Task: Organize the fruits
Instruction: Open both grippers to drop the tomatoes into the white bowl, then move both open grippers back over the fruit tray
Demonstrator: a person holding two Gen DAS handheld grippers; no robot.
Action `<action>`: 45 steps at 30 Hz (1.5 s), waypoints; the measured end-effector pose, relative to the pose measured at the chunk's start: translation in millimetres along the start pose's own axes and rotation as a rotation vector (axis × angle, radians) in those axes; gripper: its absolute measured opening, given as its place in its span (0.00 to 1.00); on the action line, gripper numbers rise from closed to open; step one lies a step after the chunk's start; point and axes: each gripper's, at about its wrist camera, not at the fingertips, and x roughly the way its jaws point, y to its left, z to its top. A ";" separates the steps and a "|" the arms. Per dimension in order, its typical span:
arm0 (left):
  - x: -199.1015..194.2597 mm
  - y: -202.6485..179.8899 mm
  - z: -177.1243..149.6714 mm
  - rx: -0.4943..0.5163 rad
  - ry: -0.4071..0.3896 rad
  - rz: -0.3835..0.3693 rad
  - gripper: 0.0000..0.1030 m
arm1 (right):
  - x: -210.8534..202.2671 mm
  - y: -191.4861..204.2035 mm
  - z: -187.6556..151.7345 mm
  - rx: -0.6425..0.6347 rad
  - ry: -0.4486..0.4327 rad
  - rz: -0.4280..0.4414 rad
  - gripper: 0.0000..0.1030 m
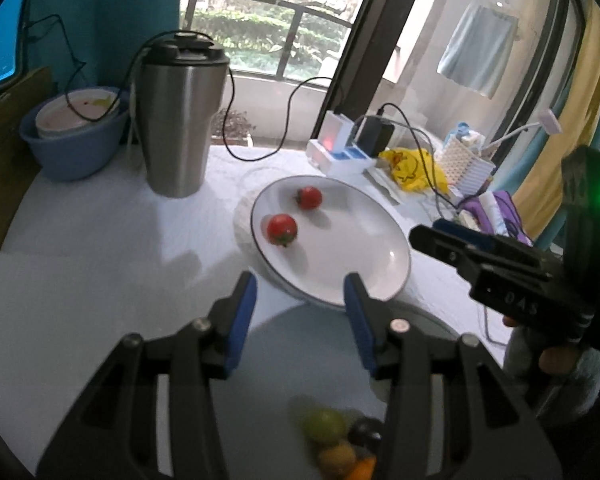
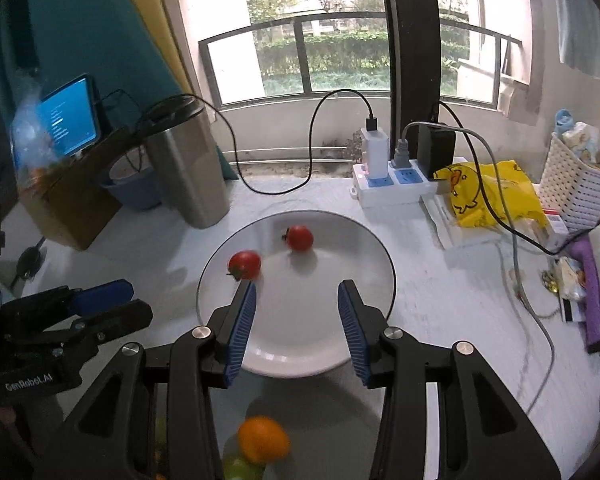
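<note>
A white plate [image 1: 340, 248] [image 2: 364, 248] in the middle of the white table holds two red tomatoes [image 1: 282, 229] [image 1: 309, 197] [image 2: 245, 264] [image 2: 300, 237]. Nearer to me, a grey plate [image 1: 300, 344] [image 2: 300, 408] carries blurred mixed fruit: a green one [image 1: 324, 426], a dark one [image 1: 364, 430] and an orange one [image 2: 263, 438]. My left gripper [image 1: 300, 282] [image 2: 138, 300] hangs open and empty over the near rim of the white plate. My right gripper [image 2: 297, 286] [image 1: 432, 232] is open too, holding nothing, just short of the tomatoes.
A steel tumbler [image 1: 180, 120] [image 2: 188, 172] and a blue bowl [image 1: 72, 148] stand at the back left. A power strip [image 2: 392, 184] with trailing cables, a yellow bag [image 2: 488, 192] and a white basket [image 2: 576, 188] crowd the back right. A lit tablet [image 2: 68, 120] leans at the left.
</note>
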 end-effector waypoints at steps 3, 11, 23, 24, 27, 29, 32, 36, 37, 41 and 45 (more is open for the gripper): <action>-10.9 -0.7 -9.8 -0.013 -0.005 0.001 0.47 | -11.1 2.5 -7.5 0.000 -0.006 0.001 0.44; -33.3 -9.3 -32.9 -0.017 -0.008 -0.021 0.72 | -41.3 13.6 -35.5 -0.002 -0.013 0.005 0.44; -54.6 -28.0 -76.5 0.013 0.004 0.017 0.72 | -64.5 27.2 -73.9 -0.019 -0.011 0.004 0.44; -55.0 -29.1 -81.3 0.013 0.010 0.019 0.72 | -65.8 28.3 -76.0 -0.019 -0.010 0.005 0.44; -54.9 -31.4 -95.8 0.016 0.028 0.029 0.72 | -70.7 32.2 -86.9 -0.027 -0.010 0.005 0.44; -54.0 -32.3 -104.3 0.015 0.042 0.036 0.72 | -73.3 33.0 -94.0 -0.026 -0.008 0.007 0.44; -51.9 -36.3 -118.0 0.015 0.058 0.049 0.72 | -74.4 35.7 -103.9 -0.038 0.003 -0.002 0.44; -49.3 -41.9 -130.3 0.032 0.071 0.063 0.72 | -74.7 35.2 -115.2 -0.037 0.017 -0.005 0.44; -47.7 -42.4 -132.7 0.035 0.080 0.059 0.72 | -74.7 35.2 -117.3 -0.035 0.022 0.000 0.44; -43.4 -43.8 -139.0 0.047 0.094 0.074 0.70 | -77.1 37.5 -122.8 -0.041 0.023 0.003 0.44; -39.7 -49.5 -143.6 0.089 0.113 0.087 0.43 | -78.5 36.4 -125.4 -0.026 0.025 0.010 0.44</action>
